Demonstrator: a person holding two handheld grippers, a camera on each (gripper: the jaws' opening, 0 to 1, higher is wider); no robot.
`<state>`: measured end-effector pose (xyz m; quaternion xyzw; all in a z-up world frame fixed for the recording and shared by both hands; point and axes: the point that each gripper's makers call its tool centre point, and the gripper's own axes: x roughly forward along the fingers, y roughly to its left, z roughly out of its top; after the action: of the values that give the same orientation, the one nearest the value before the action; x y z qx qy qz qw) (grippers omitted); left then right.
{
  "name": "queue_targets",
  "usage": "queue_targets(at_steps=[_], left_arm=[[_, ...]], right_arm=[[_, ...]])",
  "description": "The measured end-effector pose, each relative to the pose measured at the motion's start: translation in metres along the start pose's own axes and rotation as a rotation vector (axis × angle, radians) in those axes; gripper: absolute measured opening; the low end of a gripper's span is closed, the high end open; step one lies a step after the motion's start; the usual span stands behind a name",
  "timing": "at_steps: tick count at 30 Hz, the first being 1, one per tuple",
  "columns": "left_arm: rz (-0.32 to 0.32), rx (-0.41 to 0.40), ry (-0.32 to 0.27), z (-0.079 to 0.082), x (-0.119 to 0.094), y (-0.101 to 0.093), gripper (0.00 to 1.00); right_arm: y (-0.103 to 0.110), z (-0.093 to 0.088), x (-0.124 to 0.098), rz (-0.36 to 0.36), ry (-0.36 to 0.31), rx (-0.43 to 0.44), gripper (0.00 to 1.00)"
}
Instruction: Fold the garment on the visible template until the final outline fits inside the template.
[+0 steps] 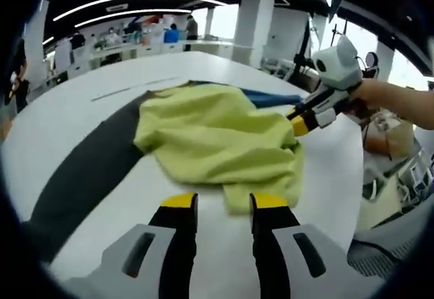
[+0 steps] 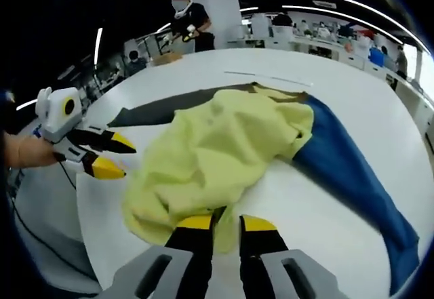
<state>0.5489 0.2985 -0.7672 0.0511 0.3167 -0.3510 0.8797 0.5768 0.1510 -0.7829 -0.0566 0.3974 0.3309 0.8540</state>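
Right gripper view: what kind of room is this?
Probably an open-plan lab or office: long ceiling light strips, rows of desks with seated people, and a big white table holding the yellow garment.

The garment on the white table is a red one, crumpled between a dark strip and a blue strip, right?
Not red: the garment is yellow-green, as the right gripper view shows. It does lie crumpled on the white table, between the dark strip and the blue strip.

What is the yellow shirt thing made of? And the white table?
The yellow garment looks like soft, matte knit fabric, maybe cotton: it crumples into loose wrinkles. The white table looks hard and smooth, perhaps laminate or painted board, with a faint sheen; I can't tell which.
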Motion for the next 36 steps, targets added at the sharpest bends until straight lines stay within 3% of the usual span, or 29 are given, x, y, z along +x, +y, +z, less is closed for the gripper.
queue_targets(at_steps=[6,20,24,36], left_arm=[[0.009,0.037,0.046,-0.009,0.010,-0.001,0.19],[-0.005,0.047,0.057,-0.010,0.016,-0.011,0.03],[-0.006,0.065,0.039,-0.006,0.009,-0.013,0.02],[-0.023,-0.010,-0.027,0.013,-0.024,-0.019,0.00]], right_arm=[[-0.001,0.000,0.005,-0.017,0.010,-0.022,0.02],[-0.004,0.005,0.002,-0.048,-0.011,0.017,0.00],[-0.005,0.007,-0.003,-0.052,-0.020,0.027,0.00],[-0.004,0.016,-0.030,-0.092,-0.057,0.045,0.00]])
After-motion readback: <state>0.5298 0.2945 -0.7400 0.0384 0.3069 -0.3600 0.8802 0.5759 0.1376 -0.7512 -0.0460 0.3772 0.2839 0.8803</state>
